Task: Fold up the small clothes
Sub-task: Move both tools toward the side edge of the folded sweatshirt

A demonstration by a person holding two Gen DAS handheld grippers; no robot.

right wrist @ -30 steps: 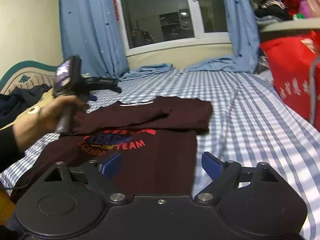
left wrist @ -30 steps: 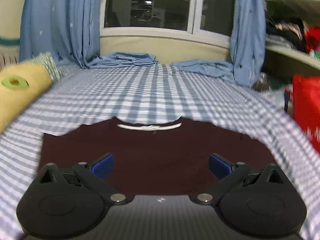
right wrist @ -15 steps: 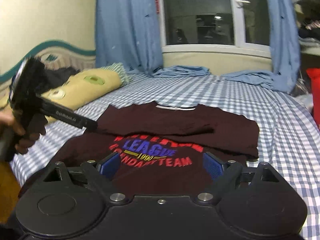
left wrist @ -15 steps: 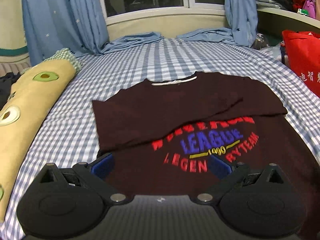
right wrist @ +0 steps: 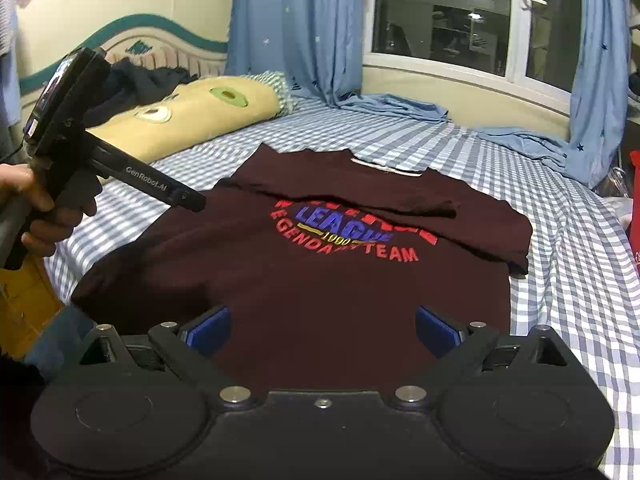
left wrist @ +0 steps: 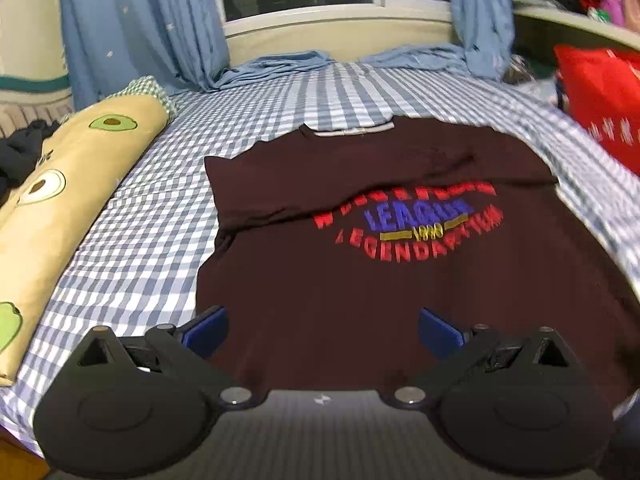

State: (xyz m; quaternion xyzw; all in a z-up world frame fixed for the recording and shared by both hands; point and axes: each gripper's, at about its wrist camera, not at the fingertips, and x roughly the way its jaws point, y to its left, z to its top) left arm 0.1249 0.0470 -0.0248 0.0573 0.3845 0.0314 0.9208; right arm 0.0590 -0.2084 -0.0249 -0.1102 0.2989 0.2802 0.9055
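Right wrist view: maroon shirt lay flat mid-bed, checked sheet; avocado pillow along left edge, window at far edge. Right gripper fingers spreading, left gripper fingers spread, nothing pinched.

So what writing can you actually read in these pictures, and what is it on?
"LEAGUE": shirt, blue print.
"1990": shirt, on the yellow bar.
"LEGENDARY TEAM": shirt, red, partly blurred.
Top red line: hidden by the folded sleeve.
"GenRobot.AI": left gripper.
White characters on the red bag: too blurred.

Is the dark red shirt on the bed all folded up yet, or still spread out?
Partly folded. The shirt lies flat on the checked bed, both sleeves folded in across its chest over the top of the print; the body below is still spread out.
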